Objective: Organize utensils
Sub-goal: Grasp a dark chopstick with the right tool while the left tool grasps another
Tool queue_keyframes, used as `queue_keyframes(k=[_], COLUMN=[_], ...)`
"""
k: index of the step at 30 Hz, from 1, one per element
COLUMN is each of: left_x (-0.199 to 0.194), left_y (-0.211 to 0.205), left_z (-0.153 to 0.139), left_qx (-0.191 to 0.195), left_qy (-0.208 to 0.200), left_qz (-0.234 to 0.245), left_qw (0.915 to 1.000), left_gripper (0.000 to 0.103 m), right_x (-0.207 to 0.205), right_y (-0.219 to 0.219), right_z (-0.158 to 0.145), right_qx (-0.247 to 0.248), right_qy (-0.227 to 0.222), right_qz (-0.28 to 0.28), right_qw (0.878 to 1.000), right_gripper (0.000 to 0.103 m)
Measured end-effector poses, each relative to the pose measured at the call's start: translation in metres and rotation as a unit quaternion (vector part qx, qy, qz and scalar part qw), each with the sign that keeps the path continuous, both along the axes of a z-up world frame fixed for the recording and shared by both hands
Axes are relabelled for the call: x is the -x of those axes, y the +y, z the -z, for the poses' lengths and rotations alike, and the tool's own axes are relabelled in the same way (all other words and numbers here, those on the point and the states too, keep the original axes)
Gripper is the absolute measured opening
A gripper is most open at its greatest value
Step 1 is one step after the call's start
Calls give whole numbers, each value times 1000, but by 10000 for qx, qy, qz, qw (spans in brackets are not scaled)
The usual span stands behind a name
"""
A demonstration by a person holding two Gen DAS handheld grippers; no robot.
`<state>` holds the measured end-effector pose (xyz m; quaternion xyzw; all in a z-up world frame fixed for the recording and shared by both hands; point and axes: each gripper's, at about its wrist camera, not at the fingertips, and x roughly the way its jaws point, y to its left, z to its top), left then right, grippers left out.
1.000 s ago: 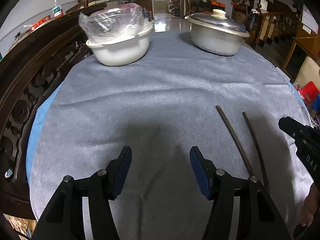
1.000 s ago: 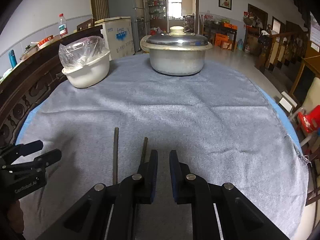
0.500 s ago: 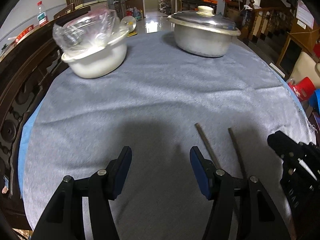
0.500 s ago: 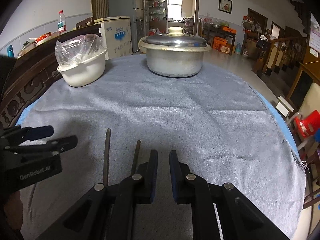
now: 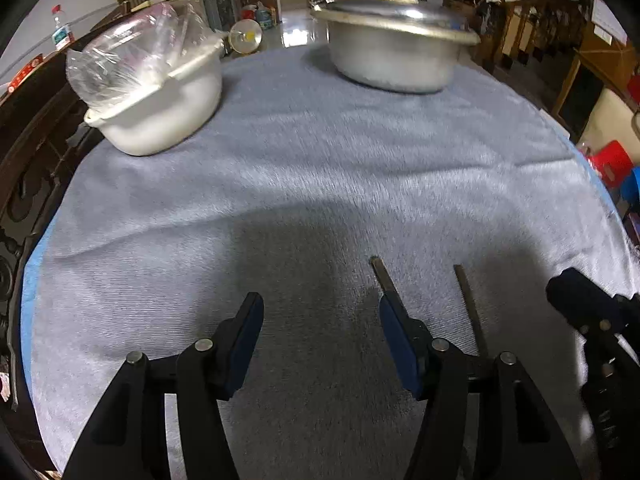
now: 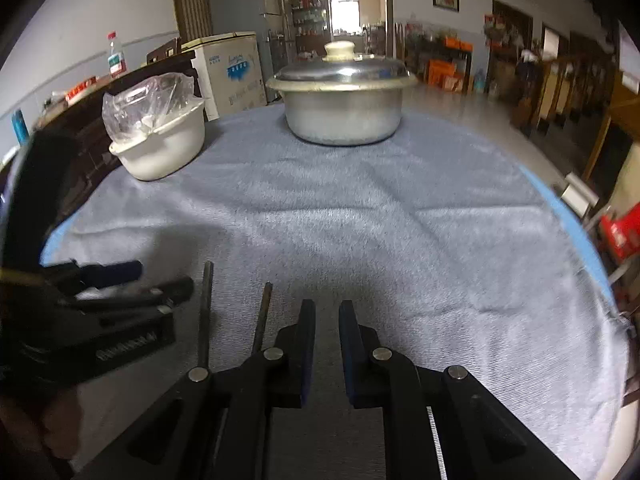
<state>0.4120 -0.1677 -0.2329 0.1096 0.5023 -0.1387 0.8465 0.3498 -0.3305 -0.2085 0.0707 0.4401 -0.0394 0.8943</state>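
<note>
Two dark chopsticks lie side by side on the grey cloth near the front edge. In the left wrist view one chopstick (image 5: 383, 276) runs under my right finger and the other chopstick (image 5: 469, 304) lies further right. My left gripper (image 5: 320, 340) is open and empty, just left of them. In the right wrist view the chopsticks (image 6: 206, 308) (image 6: 262, 316) lie left of my right gripper (image 6: 326, 344), which is nearly shut and holds nothing. The left gripper (image 6: 132, 284) shows at the left there; the right gripper (image 5: 576, 300) shows at the right of the left view.
A white bowl (image 5: 160, 112) with a plastic bag stands at the back left. A lidded metal pot (image 5: 392, 52) stands at the back centre. The grey cloth (image 5: 320, 168) covers the round table. A dark carved wooden chair back (image 5: 24, 168) borders the left side.
Both grippers have drawn back and lower toward the front edge, so the chopsticks look shorter. The left gripper has shifted right, closer to the chopsticks. Jaws are unchanged.
</note>
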Motion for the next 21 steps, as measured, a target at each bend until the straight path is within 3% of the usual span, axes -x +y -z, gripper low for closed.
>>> queue_keyframes(k=[6, 11, 16, 21], left_x=[-4, -8, -11, -11], left_y=[2, 6, 23, 27], left_z=[8, 5, -6, -15], left_qx=[126, 222, 359, 458], left_qy=[5, 153, 77, 100], left_qz=[57, 19, -83, -25], left_qw=[9999, 9996, 9993, 9989], left_gripper=[62, 62, 62, 62], right_x=[-11, -26, -41, -50], right_y=[-15, -12, 2, 24], right_z=[9, 20, 26, 34], right_qx=[-919, -1395, -1477, -978], right_qy=[234, 476, 670, 841], right_qz=[-142, -233, -444, -511], right_qw=[9954, 9888, 9858, 9903], right_gripper=[15, 15, 15, 15])
